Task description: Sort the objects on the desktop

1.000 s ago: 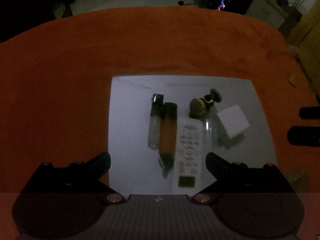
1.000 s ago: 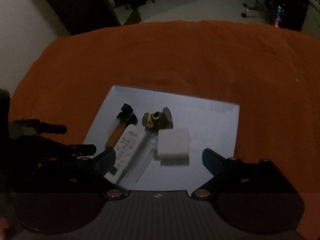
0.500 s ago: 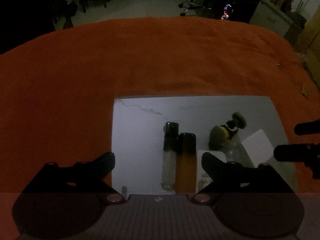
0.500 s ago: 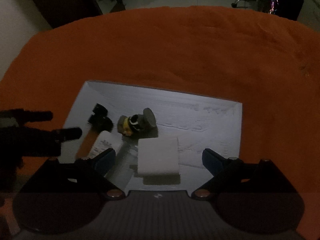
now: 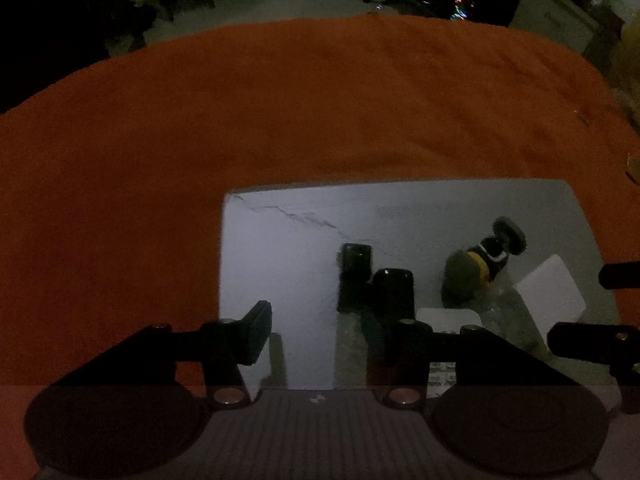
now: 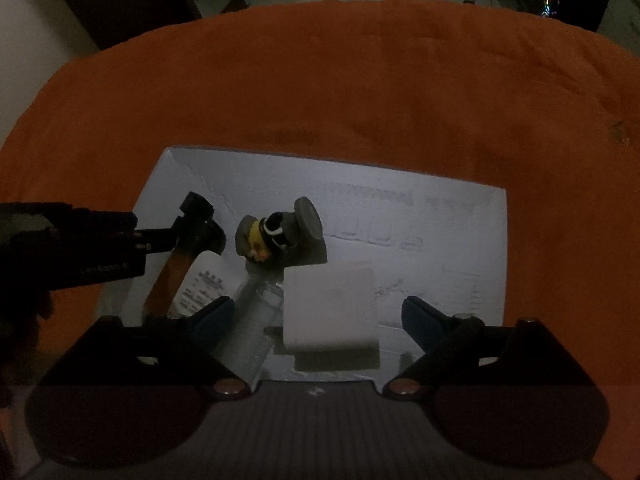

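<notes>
Left gripper (image 5: 324, 332) is closing with the clear black-capped bottle (image 5: 354, 276) between its jaws, pads not pressing on it. Right gripper (image 6: 318, 312) is spread wide around the white box (image 6: 330, 306), not touching. Amber bottle (image 6: 170, 276), remote (image 6: 202, 286) and small figurine (image 6: 276, 230) lie beside them on the white sheet (image 6: 440, 240) over the orange cloth (image 6: 360, 92).

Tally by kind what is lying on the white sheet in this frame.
Black-capped tubes: 2 (clear tube, amber tube)
Remote control: 1
Clear bottle: 1
White box: 1
Small figure: 1
Total: 6
</notes>
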{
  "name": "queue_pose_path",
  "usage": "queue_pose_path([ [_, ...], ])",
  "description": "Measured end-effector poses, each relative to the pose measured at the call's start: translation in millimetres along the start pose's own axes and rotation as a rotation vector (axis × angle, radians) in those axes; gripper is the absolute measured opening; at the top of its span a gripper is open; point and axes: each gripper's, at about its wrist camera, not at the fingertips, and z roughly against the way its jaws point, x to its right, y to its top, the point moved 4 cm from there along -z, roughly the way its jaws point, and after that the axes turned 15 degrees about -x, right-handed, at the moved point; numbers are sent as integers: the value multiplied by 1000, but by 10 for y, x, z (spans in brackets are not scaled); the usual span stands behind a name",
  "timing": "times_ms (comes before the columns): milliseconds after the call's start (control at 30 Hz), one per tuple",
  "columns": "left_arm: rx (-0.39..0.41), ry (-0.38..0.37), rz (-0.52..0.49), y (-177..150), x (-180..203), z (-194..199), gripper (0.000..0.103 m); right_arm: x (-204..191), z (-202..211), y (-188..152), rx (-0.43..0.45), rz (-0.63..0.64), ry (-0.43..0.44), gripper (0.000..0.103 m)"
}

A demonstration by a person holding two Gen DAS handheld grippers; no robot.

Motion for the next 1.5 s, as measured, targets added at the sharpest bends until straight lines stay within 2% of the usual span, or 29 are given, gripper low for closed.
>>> queue_pose_path([
  [33, 0, -1, -10, 21, 0, 50, 41, -3, -9, -2, 1, 3, -1, 93],
  [67, -1, -2, -15, 170, 181, -84, 41, -4, -17, -1, 1, 6, -5, 92],
  [133, -8, -2, -18, 93, 354, -152, 41, -5, -39, 7, 3, 11, -14, 91],
  [233, -48, -5, -26, 18, 230, -144, 31, -24, -81, 21, 2, 29, -30, 89],
  [300, -58, 1, -42, 39, 164, -182, 29, -33, -124, 29, 2, 40, -44, 85],
  [333, -56, 5, -47, 164, 205, -249, 22, -37, -147, 34, 0, 45, -50, 84],
  [433, -42, 14, -55, 263, 242, -356, 16, -47, -204, 52, -13, 56, -57, 76],
  [533, -40, -2, -52, 175, 203, -301, 16, -32, -204, 60, -6, 55, -62, 60],
  [633, -69, -20, -38, 198, 198, -313, 16, -10, -178, 20, -14, 73, -56, 60],
  [700, -105, -1, -36, 158, 127, -313, 16, 27, -154, -29, -47, 79, -55, 60],
  [800, -115, 33, -77, 102, 62, -311, 16, 87, -108, -90, -90, 49, -63, 60],
  [967, -115, 27, -56, 263, 56, -447, 16, 119, -77, -140, -105, 23, -81, 61],
  [1000, -117, 32, -58, 278, 53, -452, 17, 117, -80, -140, -107, 19, -85, 61],
  [1067, -114, 57, -69, 307, 66, -473, 26, 101, -88, -129, -109, 19, -103, 62],
  [1100, -112, 71, -75, 318, 74, -482, 41, 75, -98, -125, -111, 26, -117, 63],
  [1133, -102, 86, -79, 317, 78, -480, 51, 27, -118, -125, -115, 35, -133, 64],
  [1500, -108, 83, -62, 124, -21, -349, 49, 0, -249, -152, -145, 45, -165, 65],
])
